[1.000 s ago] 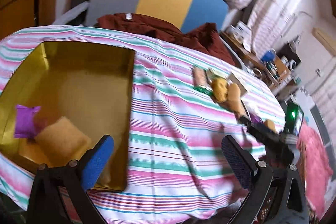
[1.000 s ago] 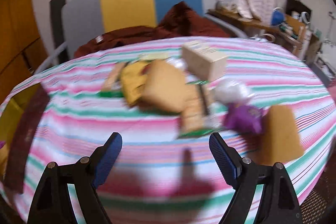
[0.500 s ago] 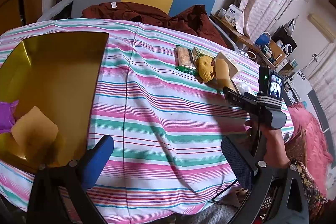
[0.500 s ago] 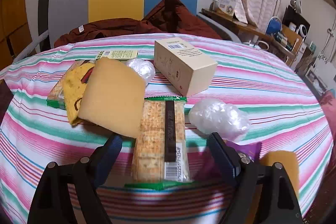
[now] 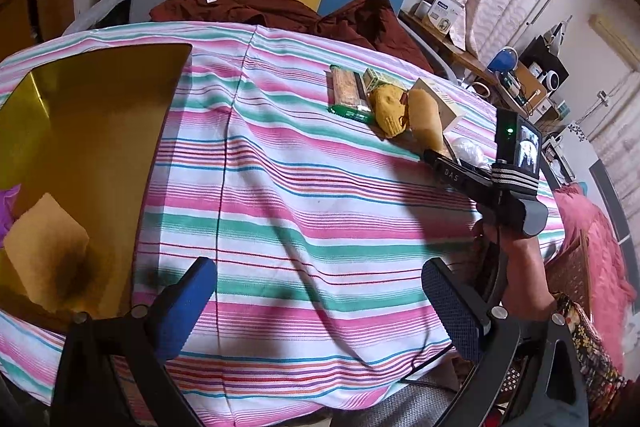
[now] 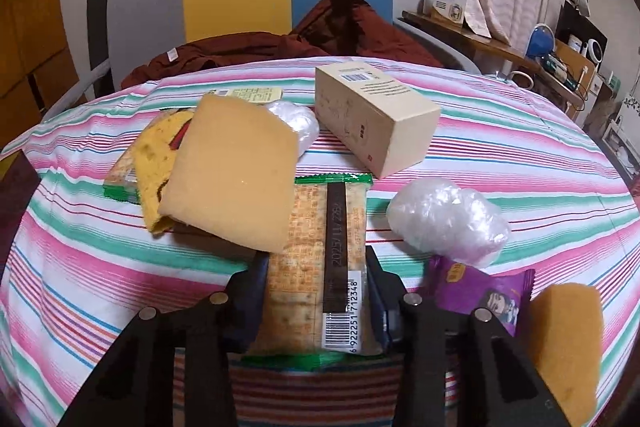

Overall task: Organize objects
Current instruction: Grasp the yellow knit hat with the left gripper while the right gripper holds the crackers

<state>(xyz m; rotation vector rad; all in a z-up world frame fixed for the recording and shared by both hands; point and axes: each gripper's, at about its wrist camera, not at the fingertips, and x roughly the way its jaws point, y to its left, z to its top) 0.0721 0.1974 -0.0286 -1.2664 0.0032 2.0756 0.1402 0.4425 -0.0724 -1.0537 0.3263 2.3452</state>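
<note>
Right tongs [image 6: 316,303] have just closed on the cracker pack [image 6: 320,259], its long axis along the fingers; gold tray [image 5: 100,131] lies far left, beside the open, empty left tongs [image 5: 320,307].

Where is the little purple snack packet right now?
In the right wrist view the purple snack packet lies low on the right of the striped table, between the crumpled clear plastic and an orange sponge.

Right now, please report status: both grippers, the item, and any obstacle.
Right gripper just closed on cracker pack. Left gripper open, empty, over striped tablecloth. Yellow sponge overlaps the pack's far end.
</note>
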